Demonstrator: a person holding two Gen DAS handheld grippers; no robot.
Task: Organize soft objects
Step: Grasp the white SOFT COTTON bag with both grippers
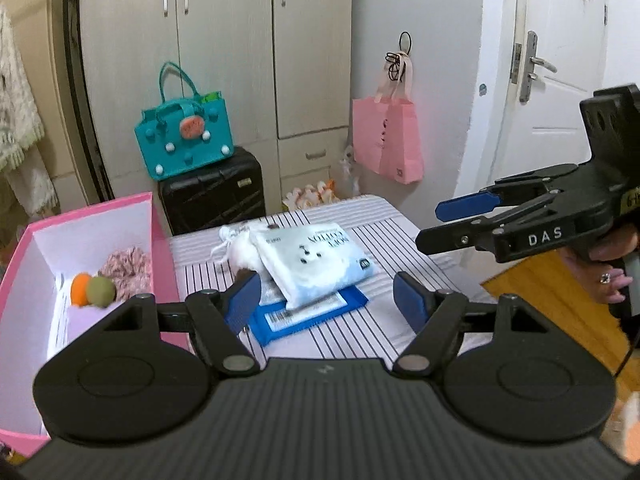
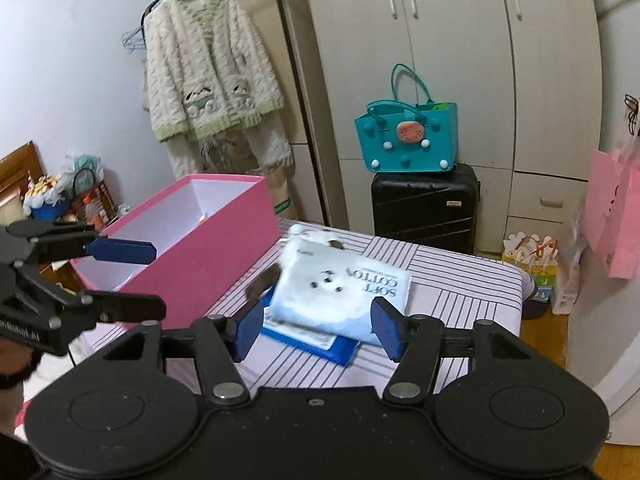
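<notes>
Both tongs, the left gripper (image 1: 326, 300) and right gripper (image 2: 318, 330), are hanging half open and empty over the table's near edge; the cotton pack (image 2: 344, 292) is lying mid-table beside the pink box (image 2: 208, 256) (probably its destination).

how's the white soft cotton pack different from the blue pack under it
The white soft cotton pack lies on top, tilted, with most of its face showing; the blue pack lies flat beneath it on the striped table, mostly covered. The white one looks puffy and bears dark lettering and a small face print; the blue one looks thinner and carries a white barcode label. Both are soft flat packs, untouched, outside the pink box.
</notes>
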